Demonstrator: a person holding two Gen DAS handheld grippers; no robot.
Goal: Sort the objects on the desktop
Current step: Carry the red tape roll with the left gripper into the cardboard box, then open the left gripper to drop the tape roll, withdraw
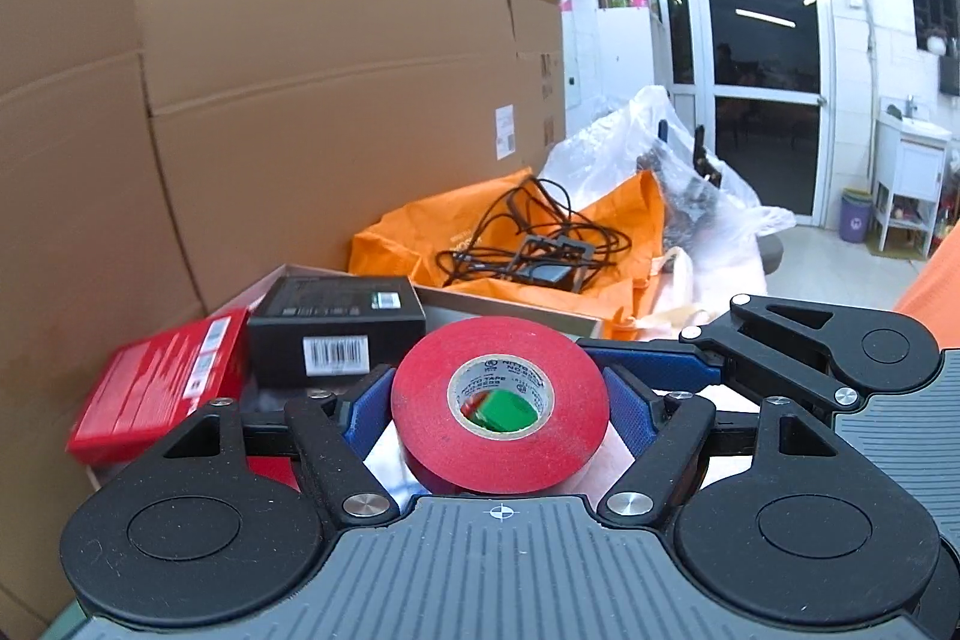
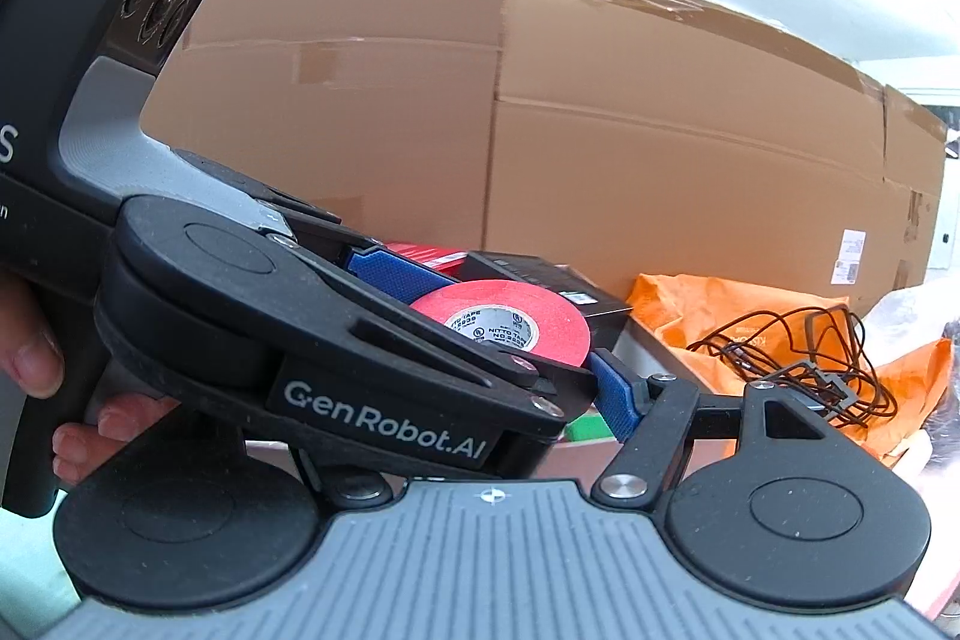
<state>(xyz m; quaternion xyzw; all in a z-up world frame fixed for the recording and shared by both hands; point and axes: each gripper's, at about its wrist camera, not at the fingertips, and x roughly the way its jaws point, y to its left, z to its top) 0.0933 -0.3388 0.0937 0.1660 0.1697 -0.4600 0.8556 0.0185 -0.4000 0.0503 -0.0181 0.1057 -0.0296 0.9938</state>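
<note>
A red roll of tape (image 1: 501, 403) is held between the blue pads (image 1: 367, 409) of my left gripper (image 1: 498, 409), which is shut on it, above an open box. A green block (image 1: 504, 415) shows through the roll's core. The roll also shows in the right wrist view (image 2: 504, 319), with the left gripper (image 2: 384, 340) crossing in front. My right gripper's right finger (image 2: 615, 400) sits just beside the roll; its left finger is hidden behind the left gripper, so its state is unclear.
A red box (image 1: 159, 388) and a black box (image 1: 336, 331) sit in an open carton (image 1: 510, 304). An orange bag (image 1: 480, 232) holds a tangled black cable (image 1: 534, 232). A plastic bag (image 1: 660, 160) lies beyond. Large cardboard boxes (image 1: 300, 100) wall off the left.
</note>
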